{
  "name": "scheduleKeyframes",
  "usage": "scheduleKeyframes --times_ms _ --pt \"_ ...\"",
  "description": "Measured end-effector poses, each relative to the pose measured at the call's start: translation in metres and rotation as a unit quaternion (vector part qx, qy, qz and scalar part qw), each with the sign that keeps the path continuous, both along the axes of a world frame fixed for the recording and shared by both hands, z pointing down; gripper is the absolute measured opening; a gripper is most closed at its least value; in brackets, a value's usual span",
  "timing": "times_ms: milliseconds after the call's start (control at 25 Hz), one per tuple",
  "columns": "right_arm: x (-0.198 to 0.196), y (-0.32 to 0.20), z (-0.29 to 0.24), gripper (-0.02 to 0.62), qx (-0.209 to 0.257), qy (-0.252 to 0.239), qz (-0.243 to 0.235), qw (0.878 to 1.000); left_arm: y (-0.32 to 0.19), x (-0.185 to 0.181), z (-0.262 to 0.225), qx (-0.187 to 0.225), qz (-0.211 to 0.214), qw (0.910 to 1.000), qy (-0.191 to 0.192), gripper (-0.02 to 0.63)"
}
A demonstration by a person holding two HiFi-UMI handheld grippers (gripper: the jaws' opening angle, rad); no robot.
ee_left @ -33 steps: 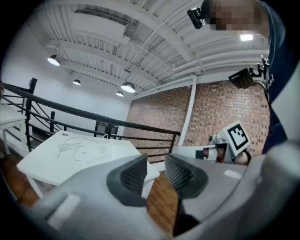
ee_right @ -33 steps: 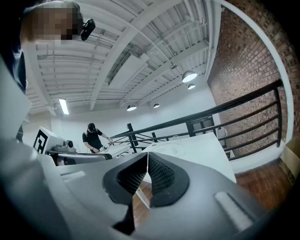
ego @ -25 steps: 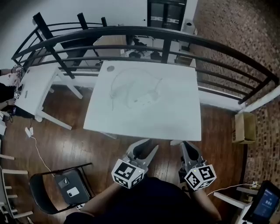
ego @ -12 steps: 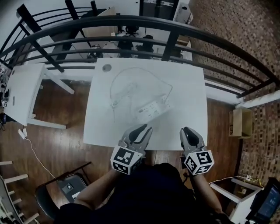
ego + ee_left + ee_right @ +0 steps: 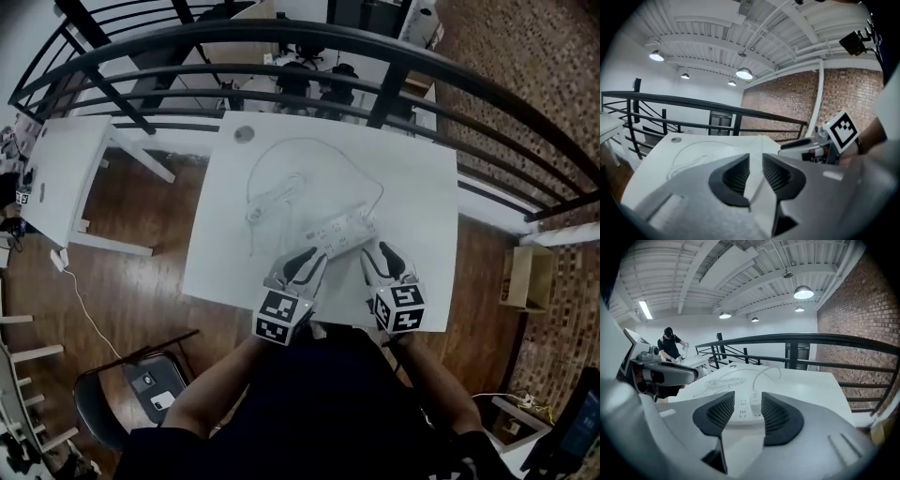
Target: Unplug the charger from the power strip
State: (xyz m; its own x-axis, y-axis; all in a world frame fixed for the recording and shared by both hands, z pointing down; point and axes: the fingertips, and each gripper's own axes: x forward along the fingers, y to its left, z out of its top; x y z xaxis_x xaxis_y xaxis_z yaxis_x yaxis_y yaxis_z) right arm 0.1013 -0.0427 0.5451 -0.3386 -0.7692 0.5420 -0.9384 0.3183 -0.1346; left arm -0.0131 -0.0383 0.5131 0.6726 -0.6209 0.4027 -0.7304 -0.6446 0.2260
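Note:
A white power strip (image 5: 339, 232) lies slantwise on the white table (image 5: 412, 187). In the right gripper view the strip (image 5: 740, 411) shows just beyond the jaws, with a white charger (image 5: 754, 405) plugged into it and its cable (image 5: 765, 372) curving away. My right gripper (image 5: 380, 258) sits at the strip's near right end; its jaws are opening, with nothing between them. My left gripper (image 5: 307, 265) hovers at the strip's near left end; its jaws are closing on empty air, a narrow gap (image 5: 756, 169) left. A loose cable coil (image 5: 272, 197) lies beyond.
A black railing (image 5: 394, 61) curves behind the table. A second white table (image 5: 56, 178) stands at left, a folding chair (image 5: 141, 394) at lower left, a cardboard box (image 5: 525, 277) at right. A small round disc (image 5: 244, 134) sits at the table's far corner. A person (image 5: 670, 344) stands far off.
Both grippers have come forward from over the floor to the table's near edge, right up to the power strip. The right jaws have gone from shut to open; the left jaws have narrowed.

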Motion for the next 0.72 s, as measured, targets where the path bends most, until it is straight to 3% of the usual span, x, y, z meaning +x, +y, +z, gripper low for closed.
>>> scheduleKeyframes --times_ms 160,280,560,720 --pt "-0.001 -0.022 0.023 0.209 -0.016 0.012 -0.007 1.000 -0.006 0.012 0.027 -0.004 -0.004 0.9985 -0.054 0.171" --pt "-0.005 -0.035 0.042 0.223 -0.032 0.025 -0.015 0.999 -0.016 0.017 0.053 -0.012 -0.009 0.9962 -0.086 0.203" --pt "-0.013 -0.051 0.082 0.224 -0.067 0.088 -0.029 0.993 -0.033 0.031 0.107 -0.040 0.020 0.9899 -0.135 0.206" --pt "-0.014 -0.057 0.094 0.213 -0.087 0.106 -0.025 0.990 -0.040 0.037 0.123 -0.051 0.035 0.9880 -0.142 0.206"
